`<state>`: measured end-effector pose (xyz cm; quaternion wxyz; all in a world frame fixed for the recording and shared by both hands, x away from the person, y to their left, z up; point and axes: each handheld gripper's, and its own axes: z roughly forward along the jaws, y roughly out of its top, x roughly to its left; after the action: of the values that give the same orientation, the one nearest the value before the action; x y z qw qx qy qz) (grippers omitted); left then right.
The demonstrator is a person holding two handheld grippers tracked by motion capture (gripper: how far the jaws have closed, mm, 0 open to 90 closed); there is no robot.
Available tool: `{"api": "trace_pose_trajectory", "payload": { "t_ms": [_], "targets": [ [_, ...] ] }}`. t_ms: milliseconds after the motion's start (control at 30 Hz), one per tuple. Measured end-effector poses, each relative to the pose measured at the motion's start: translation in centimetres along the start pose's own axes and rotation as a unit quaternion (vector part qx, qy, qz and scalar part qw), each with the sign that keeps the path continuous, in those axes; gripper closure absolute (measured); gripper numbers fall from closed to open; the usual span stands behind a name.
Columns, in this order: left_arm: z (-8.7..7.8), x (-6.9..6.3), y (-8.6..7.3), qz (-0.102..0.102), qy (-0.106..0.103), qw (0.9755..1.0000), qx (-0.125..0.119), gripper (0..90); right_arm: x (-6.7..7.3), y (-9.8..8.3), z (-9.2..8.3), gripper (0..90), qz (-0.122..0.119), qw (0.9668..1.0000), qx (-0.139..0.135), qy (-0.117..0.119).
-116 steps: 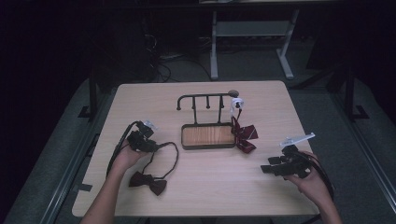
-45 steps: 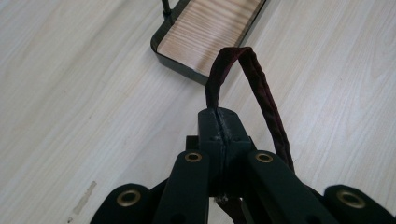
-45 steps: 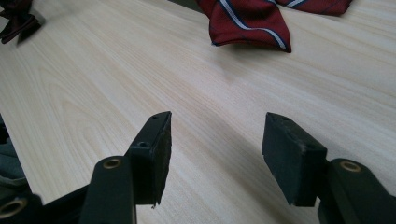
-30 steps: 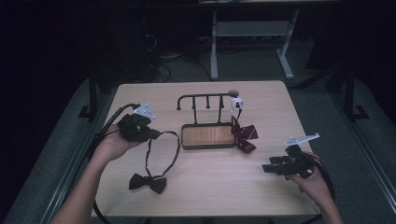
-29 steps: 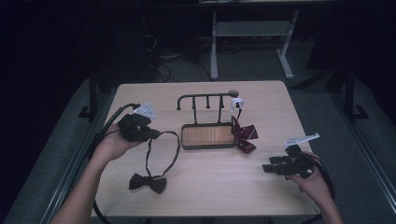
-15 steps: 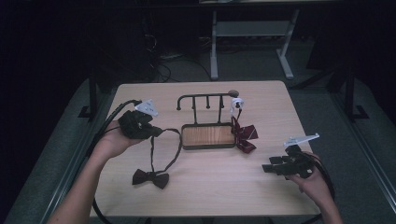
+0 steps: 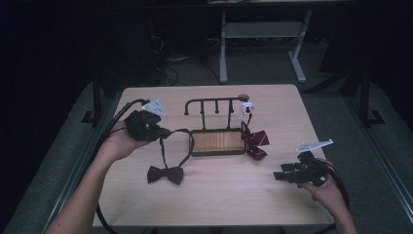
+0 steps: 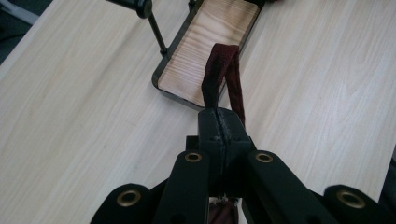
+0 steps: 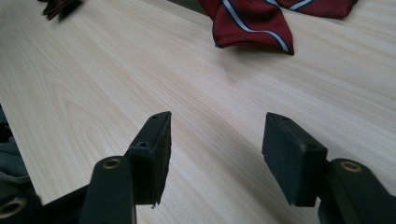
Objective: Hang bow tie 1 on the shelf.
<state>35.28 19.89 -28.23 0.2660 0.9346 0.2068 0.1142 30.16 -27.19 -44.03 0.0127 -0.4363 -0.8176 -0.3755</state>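
1. My left claw (image 7: pixel 163 132), held up in my left hand (image 7: pixel 119 144) at the left side of the table (image 7: pixel 219 204), is clamped tight on the strap (image 8: pixel 223 70) of the dark bow tie (image 7: pixel 165 174).
2. In the left gripper view the pads meet with the dark red strap pinched between them. The strap rises out of the tips as a narrow folded loop.
3. Beyond my left claw's tips, that loop reaches over the near edge of the wooden tray (image 8: pixel 205 44), which forms the base of the black rack (image 7: pixel 214 105).
4. From the high view, the strap runs from the claw in a loop that touches the tray's left edge. It then drops to the bow tie, which lies flat on the table below and slightly to the right of the claw, clear of the tray.
5. My right claw (image 7: pixel 282 171), in my right hand (image 7: pixel 328 187), lies low near the table's right front corner, well apart from the left claw. Its jaws stand wide with nothing between them.
6. Ahead of my right claw's tips in the right gripper view lies the striped red bow tie (image 9: pixel 254 21), well beyond the pads. In the high view it sits against the tray's right end.
7. A white tag (image 7: pixel 247 108) hangs at the rack's right end, above the striped bow tie.
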Motion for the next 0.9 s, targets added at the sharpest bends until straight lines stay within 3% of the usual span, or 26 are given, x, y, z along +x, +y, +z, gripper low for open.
{"api": "trace_pose_trajectory", "payload": {
  "t_ms": [900],
  "targets": [
    [-1.5, 1.3, 3.2, 0.009, 0.023, 0.9997, 0.000, 89.6, -0.1, -0.2, -0.2, 41.9, 0.001, 1.0000, -0.001, -0.004]
  ]
}}
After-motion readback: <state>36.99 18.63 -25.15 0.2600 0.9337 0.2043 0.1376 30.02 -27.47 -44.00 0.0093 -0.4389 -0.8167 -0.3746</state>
